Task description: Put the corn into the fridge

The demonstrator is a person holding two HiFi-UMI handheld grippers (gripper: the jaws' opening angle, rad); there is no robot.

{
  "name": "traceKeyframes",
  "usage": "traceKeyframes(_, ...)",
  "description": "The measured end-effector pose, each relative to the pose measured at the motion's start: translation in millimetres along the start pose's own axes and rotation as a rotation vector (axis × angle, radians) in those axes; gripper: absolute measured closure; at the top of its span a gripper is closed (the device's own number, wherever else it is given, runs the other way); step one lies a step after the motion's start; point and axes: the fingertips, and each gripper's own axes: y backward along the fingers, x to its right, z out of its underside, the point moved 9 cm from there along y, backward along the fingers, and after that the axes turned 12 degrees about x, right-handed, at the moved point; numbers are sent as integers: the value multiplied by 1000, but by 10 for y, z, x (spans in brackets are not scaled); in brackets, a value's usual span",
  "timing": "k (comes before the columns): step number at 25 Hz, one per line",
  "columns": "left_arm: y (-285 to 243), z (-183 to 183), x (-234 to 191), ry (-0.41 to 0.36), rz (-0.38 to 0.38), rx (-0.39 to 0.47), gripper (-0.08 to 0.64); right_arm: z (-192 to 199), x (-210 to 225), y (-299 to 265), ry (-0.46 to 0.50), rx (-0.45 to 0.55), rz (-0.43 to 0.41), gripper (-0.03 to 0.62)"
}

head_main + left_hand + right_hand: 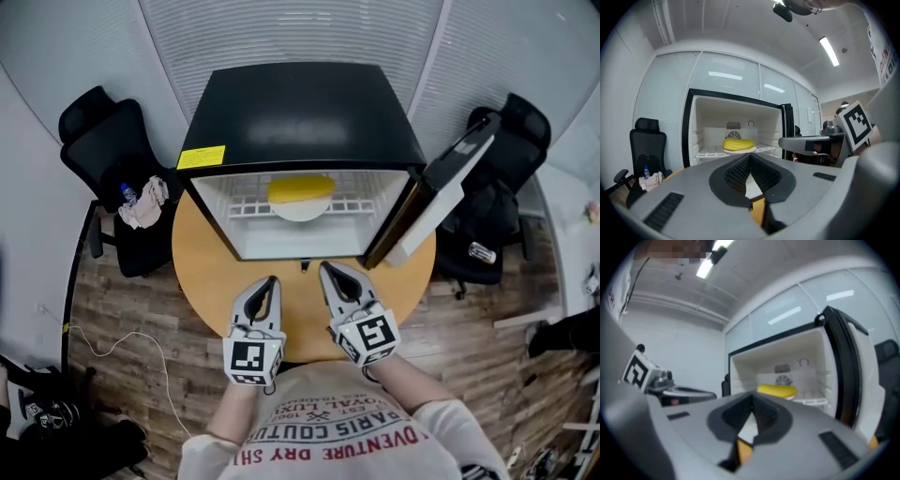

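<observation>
1. Two tongs, one in each hand, are held over the near edge of the bench. The left tongs [270,281] are clenched tip to tip with nothing between them. The right tongs [326,270] are likewise clenched and empty.
2. They sit side by side, just apart, and both point toward the open front of the fridge [295,103].
3. The one bench [202,272] is round with a light wooden top. The fridge stands on it, black outside and white inside.
4. Its single door [441,192] is swung wide to the right.
5. One corn [300,188] lies inside the fridge on one white plate [300,214], which rests on the wire shelf [246,204]. The corn's long axis runs left to right, across the opening. Which end is the tip cannot be told.
6. Two black office chairs [103,141] flank the bench, one on each side.
7. The floor [122,319] is wooden planking, with one white cable [122,342] lying on it at the left. A pale ribbed wall [281,33] stands behind the fridge.
</observation>
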Motion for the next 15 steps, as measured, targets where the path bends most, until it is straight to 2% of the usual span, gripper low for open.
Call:
traceKeyframes(5, -8, -93, 73, -9, 34, 47, 528, -91, -74, 65, 164, 15, -40, 563)
traceKeyframes(8, -26, -120, 98, -41, 52, 68, 528, -99, -82, 101, 188, -1, -50, 563)
traceKeyframes(15, -72, -133, 123, -26, 33, 62, 528, -132, -122, 94, 253, -12, -92, 563)
